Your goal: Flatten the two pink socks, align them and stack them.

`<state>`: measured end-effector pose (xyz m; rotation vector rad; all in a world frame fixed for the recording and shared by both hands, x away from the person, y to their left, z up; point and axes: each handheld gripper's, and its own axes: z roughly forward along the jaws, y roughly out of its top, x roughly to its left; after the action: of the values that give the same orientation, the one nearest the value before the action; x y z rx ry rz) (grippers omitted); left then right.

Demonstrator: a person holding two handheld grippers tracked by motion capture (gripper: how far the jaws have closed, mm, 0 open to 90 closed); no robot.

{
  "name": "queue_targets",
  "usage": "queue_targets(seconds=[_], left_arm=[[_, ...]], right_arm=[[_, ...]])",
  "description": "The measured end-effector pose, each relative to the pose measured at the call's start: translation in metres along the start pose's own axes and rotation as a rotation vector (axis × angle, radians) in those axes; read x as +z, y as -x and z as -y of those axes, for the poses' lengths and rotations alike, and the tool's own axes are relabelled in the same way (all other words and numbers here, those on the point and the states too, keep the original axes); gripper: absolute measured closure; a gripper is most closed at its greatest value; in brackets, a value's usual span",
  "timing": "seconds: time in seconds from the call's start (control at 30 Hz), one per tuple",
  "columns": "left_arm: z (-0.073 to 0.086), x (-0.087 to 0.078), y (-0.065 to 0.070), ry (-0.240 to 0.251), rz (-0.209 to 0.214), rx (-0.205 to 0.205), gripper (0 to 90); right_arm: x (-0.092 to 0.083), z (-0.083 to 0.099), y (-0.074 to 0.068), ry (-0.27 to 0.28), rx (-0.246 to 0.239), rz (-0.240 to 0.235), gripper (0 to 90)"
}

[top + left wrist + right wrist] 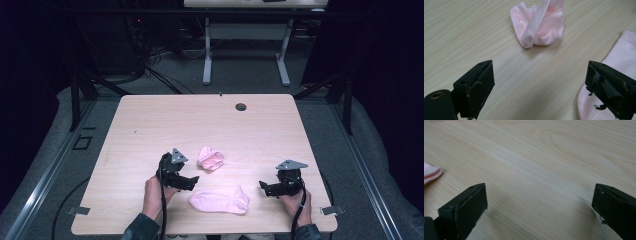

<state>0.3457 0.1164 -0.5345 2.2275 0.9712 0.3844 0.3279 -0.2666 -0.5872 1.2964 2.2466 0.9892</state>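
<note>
Step in hand: I judge that I am between two grasps. Both my tools are off the cloth, and one pink sock is flat while the other is bunched, so the pairing or folding work is not finished.
Left hand-held gripper (191, 182): released. Its jaws stand wide apart with only bare counter between them; the right jaw hangs over the edge of the flat sock but does not press it.
Right hand-held gripper (263, 187): released also, jaws wide, only wood grain between them.
Flat sock (220, 201): it lies near the front edge of the counter (150, 125), between my two tools, with its cuff end toward the right one.
Bunched sock (537, 23): it lies a little farther from the front edge, close to the middle, just beyond my left tool and apart from the flat sock.
Next move: I think the left tool must go forward to the bunched sock, come down low and close on one fold only. The right tool must turn toward the flat sock, because now it points at bare wood.
Writing: I can read no brand, label or letters on the socks, the tools or the counter.
</note>
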Motion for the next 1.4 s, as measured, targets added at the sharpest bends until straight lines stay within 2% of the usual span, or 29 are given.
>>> queue_targets(seconds=[0.17, 0.3, 0.33, 0.5, 0.6, 0.63, 0.73, 0.8, 0.9, 0.93, 1.03, 1.1, 1.13, 1.17, 1.23, 1.33, 1.4], left_arm=[[-0.012, 0.005, -0.003, -0.006, 0.004, 0.018, 10.9], [-0.028, 0.012, -0.003, -0.006, 0.003, 0.054, 15.2], [-0.028, 0.012, -0.003, -0.006, 0.003, 0.054, 16.4], [-0.056, 0.029, -0.001, -0.027, 0.004, 0.100, 29.7], [-0.072, 0.041, 0.005, -0.048, 0.037, 0.128, 32.3], [-0.077, 0.046, 0.008, -0.060, 0.033, 0.144, 33.0], [-0.088, 0.061, 0.016, -0.123, 0.039, 0.196, 37.2], [-0.091, 0.072, 0.020, -0.164, 0.010, 0.224, 47.2], [-0.091, 0.084, 0.020, -0.190, 0.002, 0.226, 59.8], [-0.091, 0.086, 0.019, -0.192, 0.012, 0.228, 66.4], [-0.089, 0.088, 0.017, -0.164, 0.036, 0.212, 87.5], [-0.090, 0.085, 0.016, -0.149, 0.051, 0.200, 87.9], [-0.091, 0.080, 0.016, -0.113, 0.063, 0.176, 88.4], [-0.092, 0.075, 0.016, -0.094, 0.069, 0.171, 88.4], [-0.096, 0.065, 0.016, -0.059, 0.086, 0.156, 88.4], [-0.101, 0.048, 0.017, 0.002, 0.105, 0.134, 88.4], [-0.105, 0.037, 0.017, 0.037, 0.129, 0.117, 88.4]], right_arm=[[0.001, 0.000, 0.000, -0.012, 0.007, 0.000, 2.5], [0.001, 0.000, -0.001, -0.016, 0.005, 0.013, 3.8], [0.001, 0.000, -0.001, -0.016, 0.005, 0.013, 3.8], [0.002, 0.000, -0.003, -0.016, -0.005, 0.027, 5.6], [0.002, 0.000, -0.002, -0.011, -0.010, 0.027, 6.5], [0.002, 0.000, -0.002, -0.009, -0.010, 0.027, 6.8], [0.002, 0.000, -0.002, -0.005, -0.007, 0.026, 7.4], [0.001, 0.000, -0.002, -0.012, -0.003, 0.024, 7.8], [0.001, 0.000, -0.002, -0.011, -0.005, 0.026, 8.5], [0.001, 0.000, -0.002, -0.013, -0.008, 0.028, 8.8], [0.000, 0.001, -0.003, -0.008, -0.010, 0.026, 10.2], [0.000, 0.001, -0.002, -0.009, -0.014, 0.023, 10.4], [0.000, 0.001, -0.002, -0.005, -0.014, 0.011, 12.1], [-0.001, 0.000, -0.002, -0.005, -0.015, 0.004, 13.6], [-0.001, 0.000, 0.000, -0.001, 0.001, -0.023, 14.1], [-0.003, -0.001, 0.002, 0.009, 0.054, -0.084, 15.1], [-0.006, -0.006, -0.003, 0.010, 0.046, -0.113, 16.2]])
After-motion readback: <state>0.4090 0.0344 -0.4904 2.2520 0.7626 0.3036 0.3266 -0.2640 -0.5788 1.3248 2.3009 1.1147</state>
